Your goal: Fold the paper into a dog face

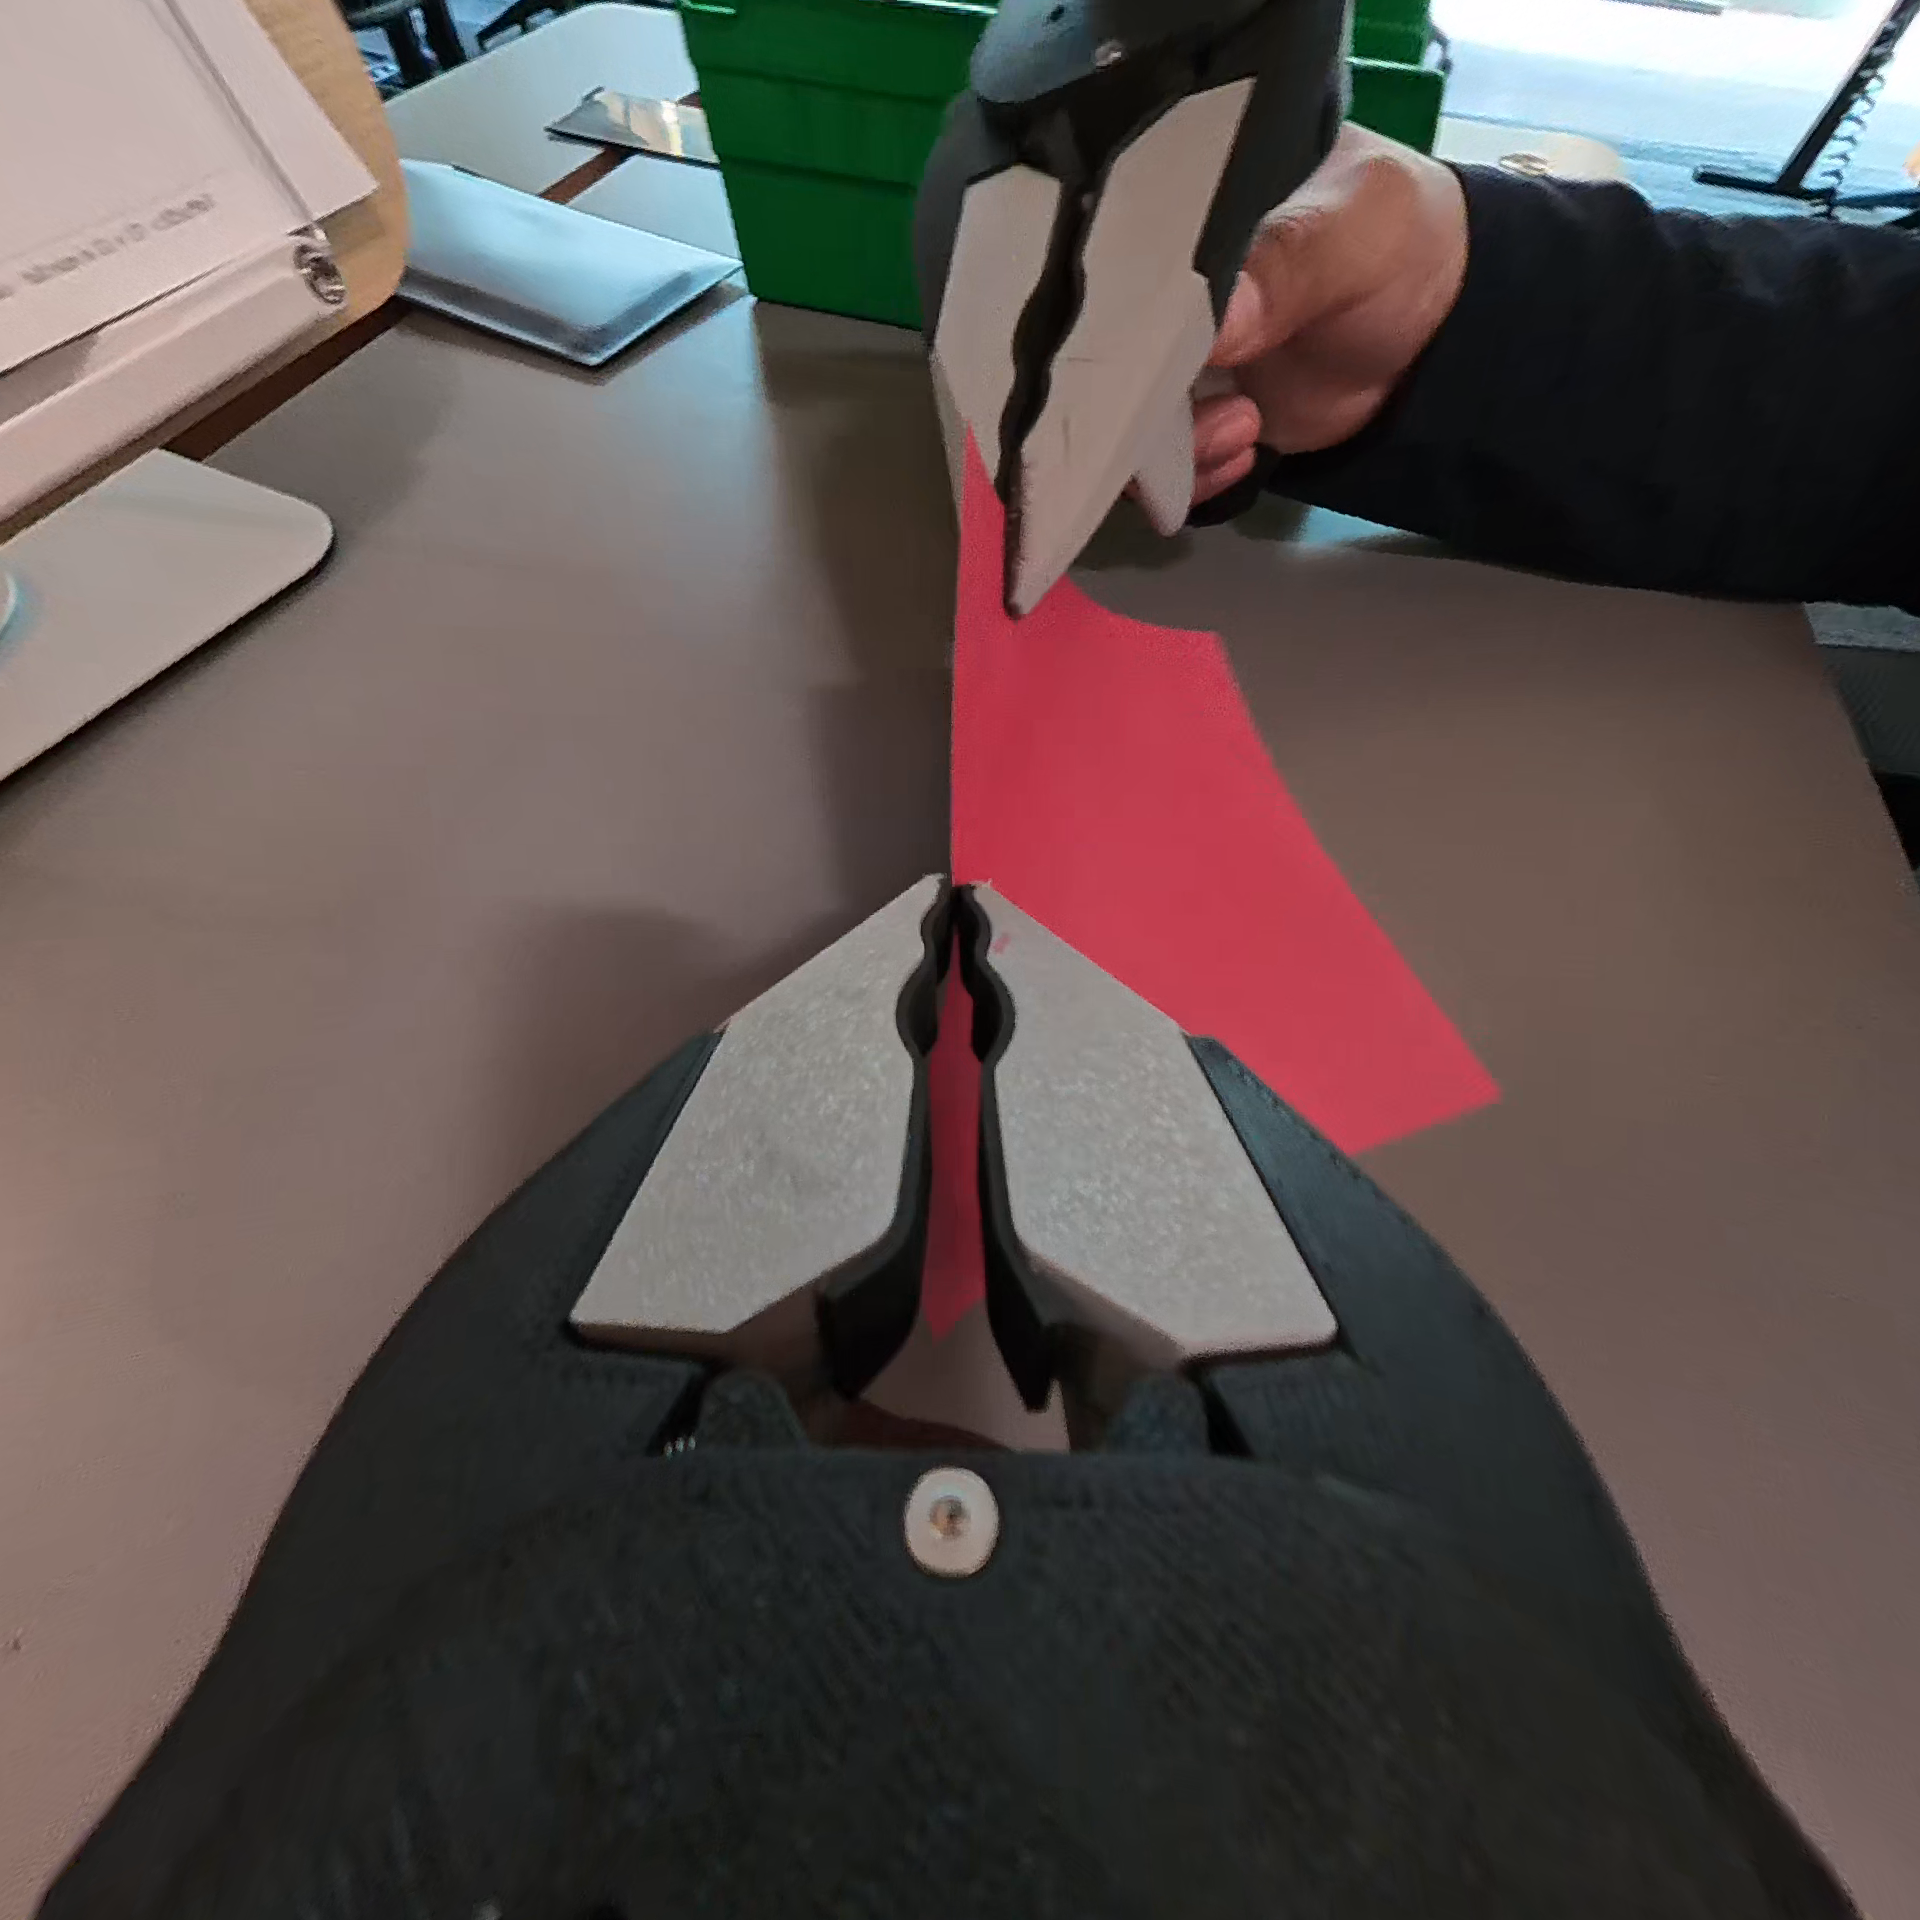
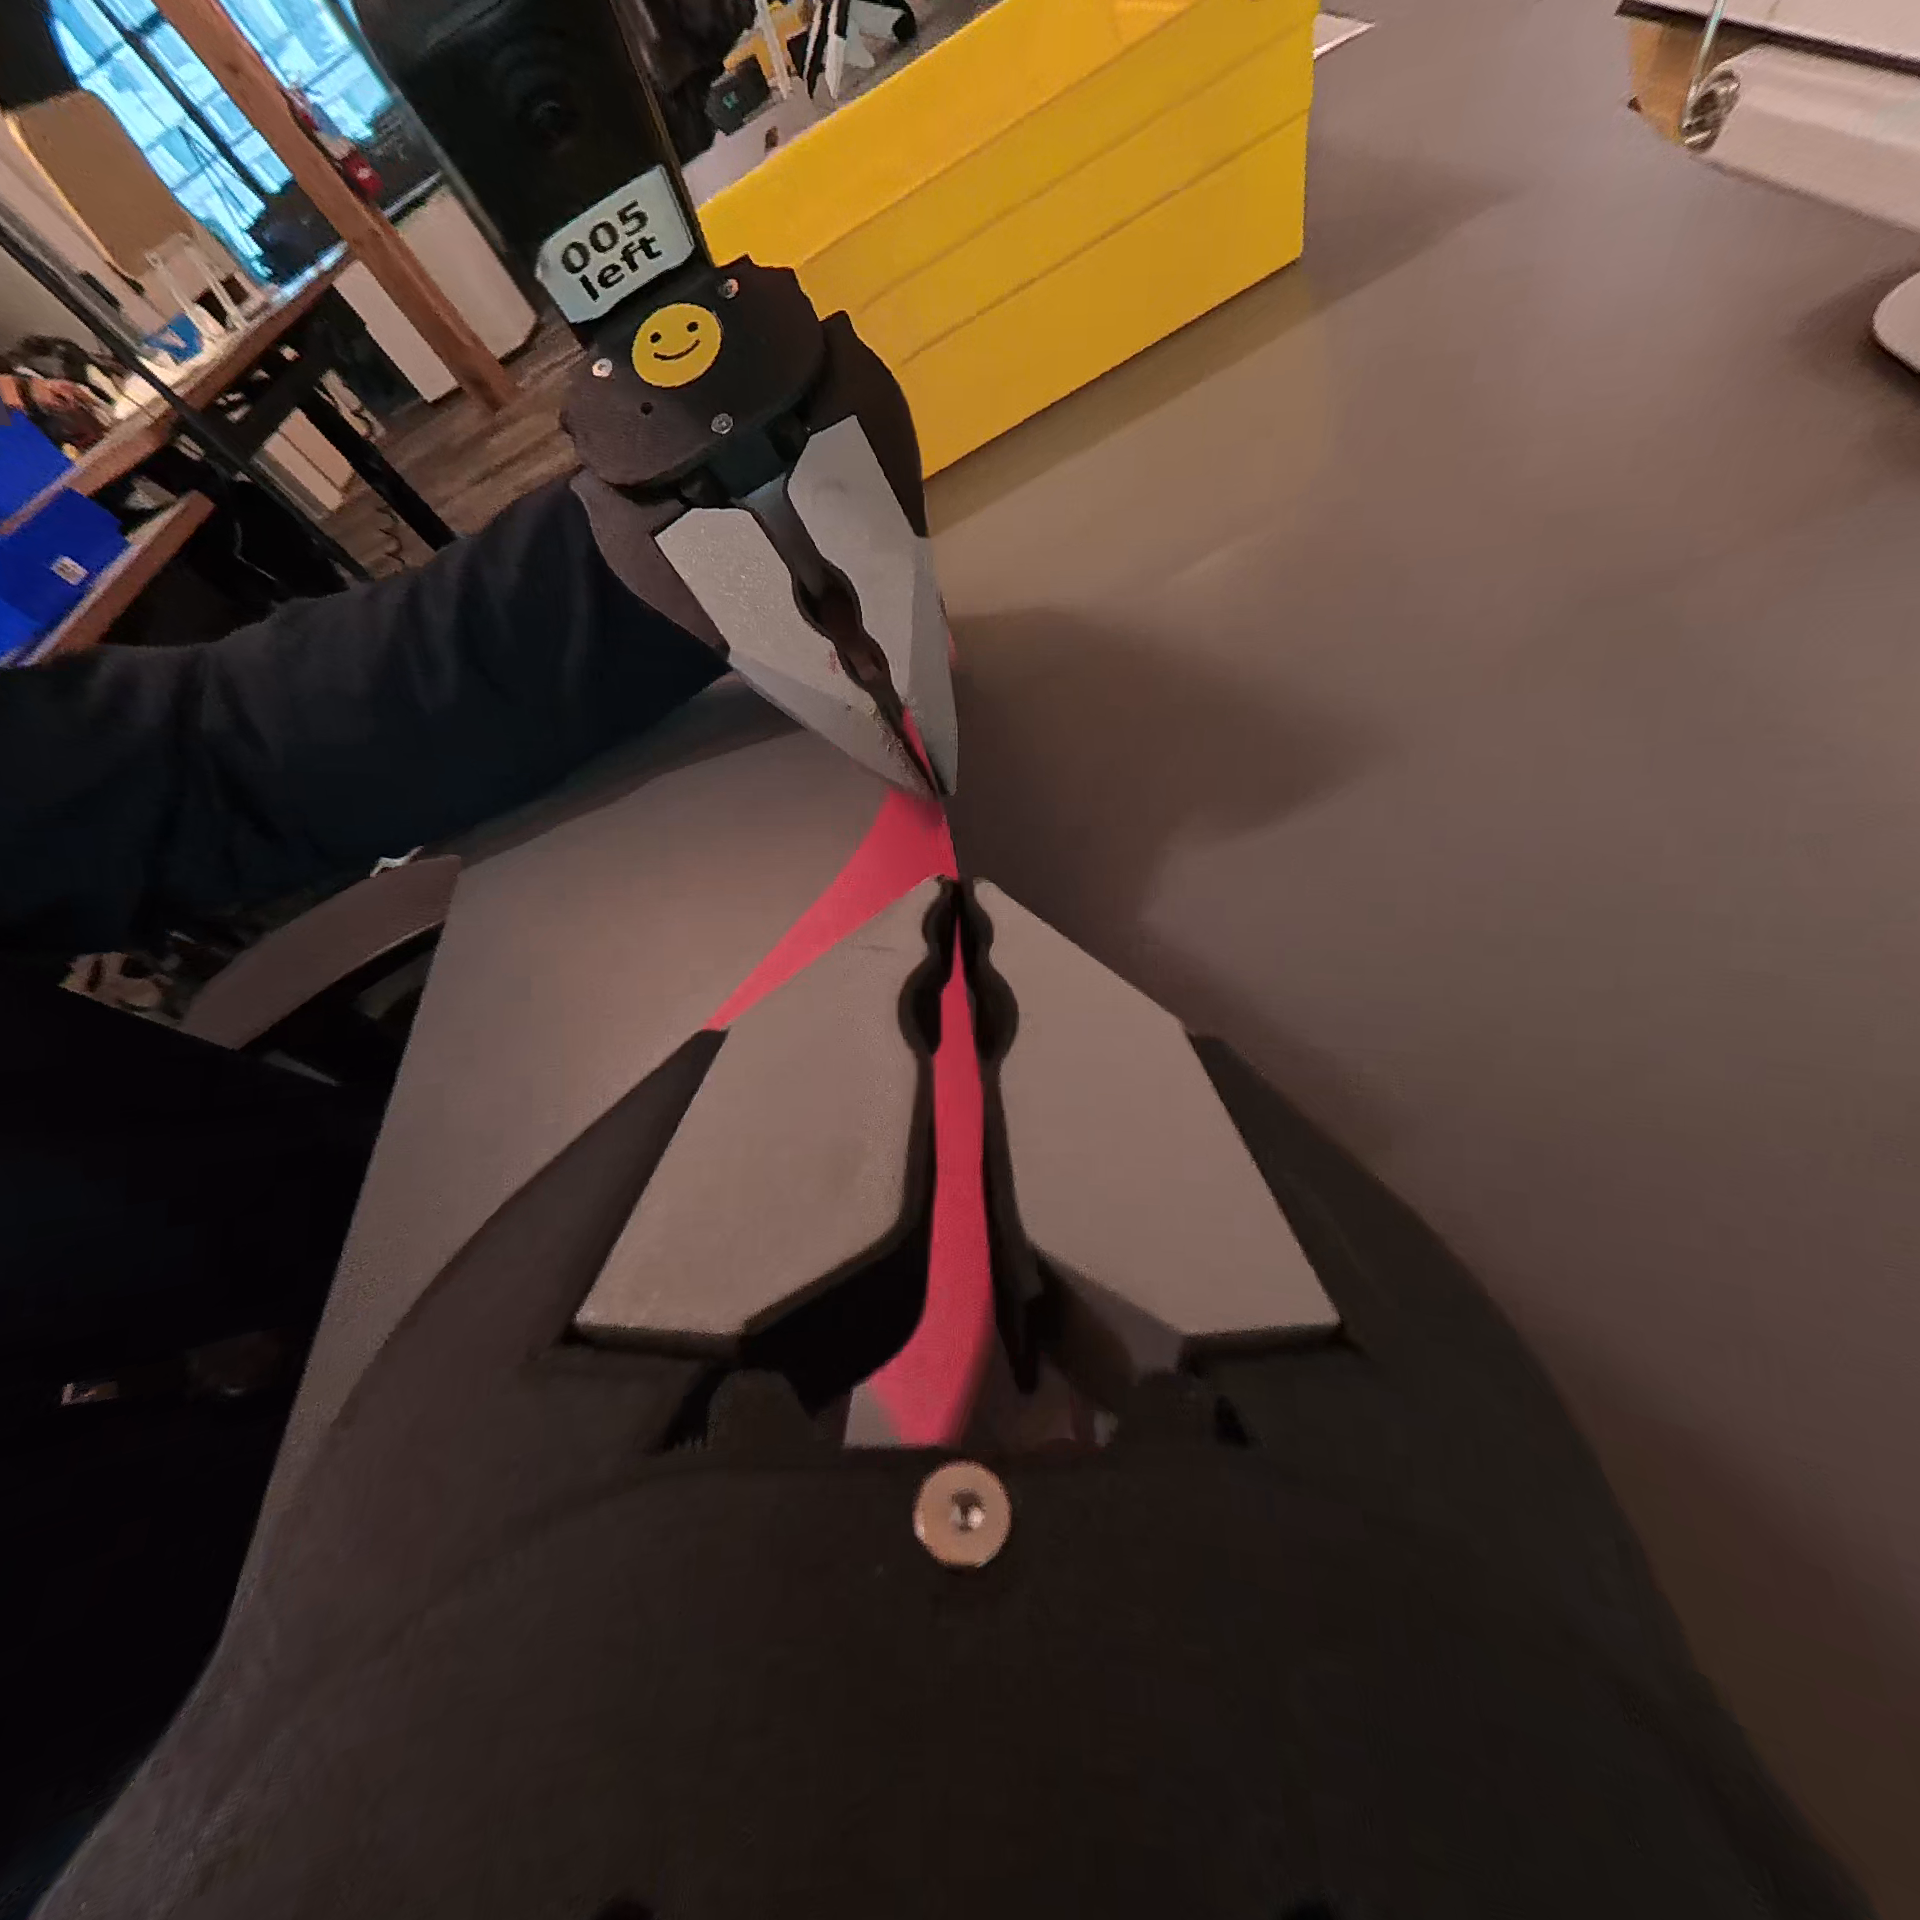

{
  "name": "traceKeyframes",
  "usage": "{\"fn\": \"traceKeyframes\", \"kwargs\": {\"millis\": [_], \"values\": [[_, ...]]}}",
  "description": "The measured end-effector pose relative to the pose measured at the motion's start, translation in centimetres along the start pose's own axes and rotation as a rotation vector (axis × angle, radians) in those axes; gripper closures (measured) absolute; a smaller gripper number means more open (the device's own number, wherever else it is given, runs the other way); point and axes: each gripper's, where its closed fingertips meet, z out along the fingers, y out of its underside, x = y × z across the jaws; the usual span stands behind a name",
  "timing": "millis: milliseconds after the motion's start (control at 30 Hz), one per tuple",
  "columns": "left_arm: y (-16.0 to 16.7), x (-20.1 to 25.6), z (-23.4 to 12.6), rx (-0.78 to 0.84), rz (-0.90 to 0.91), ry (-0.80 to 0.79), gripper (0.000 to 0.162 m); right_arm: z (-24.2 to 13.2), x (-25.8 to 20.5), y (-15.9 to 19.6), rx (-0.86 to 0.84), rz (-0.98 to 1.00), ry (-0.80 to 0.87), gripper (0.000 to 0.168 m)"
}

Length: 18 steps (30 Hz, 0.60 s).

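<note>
The red paper (image 1: 1122, 831) is pinched at mid-frame by the closed left claw (image 1: 958, 889) and above by the closed right claw (image 1: 1013, 608), lifted over the counter (image 1: 468, 831).

Two claws: left claw (image 1: 958, 888) near in the left wrist view, right claw (image 1: 1023, 582) farther off. One sheet of red paper (image 1: 1122, 821), pinched between both. One bare hand (image 1: 1340, 301) with one dark sleeve (image 1: 1683, 384) at far right. One grey surface (image 1: 520, 727). One green bin (image 1: 821, 177) at the far edge, one yellow bin (image 2: 1049, 229) in the right wrist view. One white stand (image 1: 156, 582) at far left. One yellow smiley sticker (image 2: 675, 345) and one pale label (image 2: 615, 249) on the claw body.
</note>
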Motion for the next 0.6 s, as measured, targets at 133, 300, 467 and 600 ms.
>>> {"fn": "traceKeyframes", "kwargs": {"millis": [133, 300, 467, 600], "values": [[-0.4, -0.9, -0.7, 0.005, -0.006, -0.085, 0.158, -0.2, 1.0, -0.3, 0.005, -0.044, 0.091, 0.168], [-1.2, 0.8, -2.2, 0.001, 0.087, -0.130, 0.155, -0.6, 1.5, -0.6, 0.013, -0.081, 0.148, 0.168], [-0.5, 5.7, -2.3, -0.051, 0.210, -0.024, 0.158, -0.9, 2.2, -0.7, 0.001, -0.122, 0.220, 0.168], [1.0, 7.9, -1.3, -0.116, 0.251, 0.027, 0.158, -0.9, 2.4, -0.6, -0.011, -0.136, 0.242, 0.168]]}}
